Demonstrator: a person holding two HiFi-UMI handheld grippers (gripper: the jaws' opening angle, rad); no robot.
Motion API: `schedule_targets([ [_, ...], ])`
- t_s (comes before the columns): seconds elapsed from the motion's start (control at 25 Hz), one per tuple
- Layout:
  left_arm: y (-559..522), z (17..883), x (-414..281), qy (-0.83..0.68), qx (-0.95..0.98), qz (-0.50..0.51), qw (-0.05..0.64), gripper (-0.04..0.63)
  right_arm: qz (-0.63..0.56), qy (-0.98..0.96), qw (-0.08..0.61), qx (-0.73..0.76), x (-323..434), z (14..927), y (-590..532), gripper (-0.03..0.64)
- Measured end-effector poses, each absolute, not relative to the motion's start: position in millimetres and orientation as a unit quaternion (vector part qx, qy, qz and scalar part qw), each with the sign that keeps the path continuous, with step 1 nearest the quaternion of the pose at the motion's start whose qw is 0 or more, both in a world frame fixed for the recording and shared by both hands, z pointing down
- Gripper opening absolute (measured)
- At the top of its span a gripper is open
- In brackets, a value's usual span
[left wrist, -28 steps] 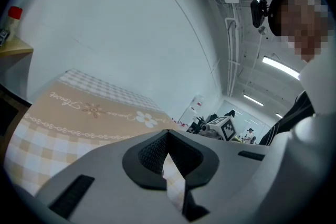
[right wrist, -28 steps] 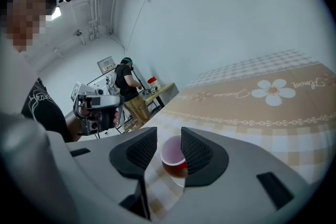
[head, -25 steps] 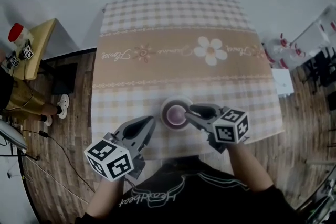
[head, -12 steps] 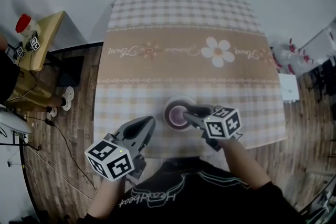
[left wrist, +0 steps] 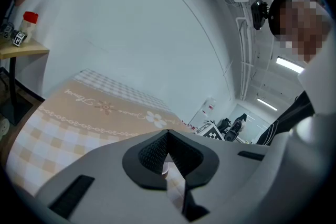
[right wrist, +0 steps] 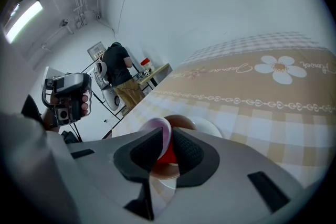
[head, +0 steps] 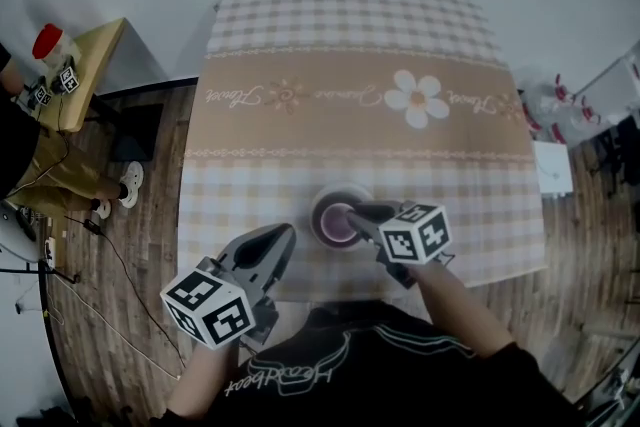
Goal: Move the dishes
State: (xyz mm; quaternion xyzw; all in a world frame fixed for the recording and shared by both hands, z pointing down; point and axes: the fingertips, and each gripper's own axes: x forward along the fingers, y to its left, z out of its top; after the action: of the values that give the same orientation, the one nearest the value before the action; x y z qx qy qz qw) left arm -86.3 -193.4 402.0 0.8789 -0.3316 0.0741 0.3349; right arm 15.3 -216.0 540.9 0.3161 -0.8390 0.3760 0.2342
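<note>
Pink bowl (head: 337,221) sits on white plate (right wrist: 211,126), middle of table's (head: 350,115) near edge. Right gripper (head: 354,212) angled down; jaws just been closing, now pinching bowl rim, one pad inside, one outside: likely surest hold for lifting. Left gripper (head: 286,235) jaws together, empty, apparently idle beside stack.

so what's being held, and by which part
The right gripper, its jaws just closing, pinches the small bowl by its rim; the left gripper holds nothing.
</note>
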Motion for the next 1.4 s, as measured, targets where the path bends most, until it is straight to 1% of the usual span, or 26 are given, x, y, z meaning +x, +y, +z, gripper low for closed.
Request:
schedule_targets([
  [0.08,-193,403,-86,-0.331,0.879,0.075,0.335,-0.005,0.376,-0.838,0.237,0.316,16,542,-216,0.066],
  [0.2,-193,404,-85,-0.327,0.882,0.077,0.331,-0.005,0.369,-0.838,0.238,0.324,19,541,-219,0.038],
  [0.72,-192,398,-72,-0.305,0.890,0.079,0.330,-0.005,0.355,-0.841,0.183,0.365,46,490,-220,0.035],
  [1.24,-190,393,-27,-0.253,0.909,0.090,0.320,-0.005,0.338,-0.808,0.121,0.466,142,447,-211,0.034],
  [1.4,-190,391,-6,-0.234,0.914,0.094,0.317,-0.005,0.331,-0.790,0.116,0.502,178,443,-202,0.034],
])
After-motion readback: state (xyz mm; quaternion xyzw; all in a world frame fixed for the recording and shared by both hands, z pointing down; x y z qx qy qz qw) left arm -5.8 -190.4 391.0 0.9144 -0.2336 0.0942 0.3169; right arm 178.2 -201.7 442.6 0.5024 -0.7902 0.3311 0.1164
